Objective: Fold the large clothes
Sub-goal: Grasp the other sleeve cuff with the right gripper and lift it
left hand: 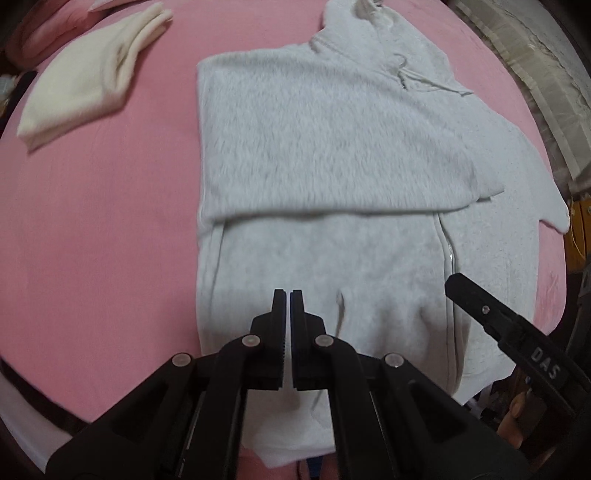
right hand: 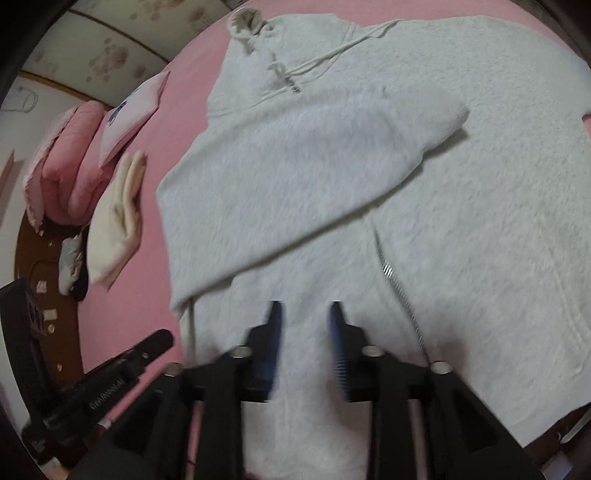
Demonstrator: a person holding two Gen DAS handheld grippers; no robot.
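**Left wrist view: hoodie half folded on the pink bed**

Left wrist view, far left: a folded cream garment (left hand: pixel 92 70) lies on the pink bed (left hand: pixel 110 221), well apart from the grey hoodie (left hand: pixel 325 147). The hoodie is spread flat in the middle of the bed, its left sleeve folded across the chest, hood (left hand: pixel 369 18) at the far end, zipper (left hand: pixel 448 258) running down the front. The left gripper (left hand: pixel 288 295) hangs above the hem with its jaws pressed together and nothing between them. Right of it, one finger of the right gripper (left hand: pixel 465 286) reaches over the hoodie's right half.

Right wrist view, far left: a rolled pink quilt (right hand: pixel 70 162) and a pillow (right hand: pixel 129 114) sit at the bed's edge, the cream garment (right hand: pixel 118 221) just beside them. The left gripper (right hand: pixel 155 339) shows at lower left. The right gripper (right hand: pixel 304 310) is above the hoodie (right hand: pixel 369 166), jaws spread, pinching nothing. The drawstring (right hand: pixel 332 51) trails across the collar.
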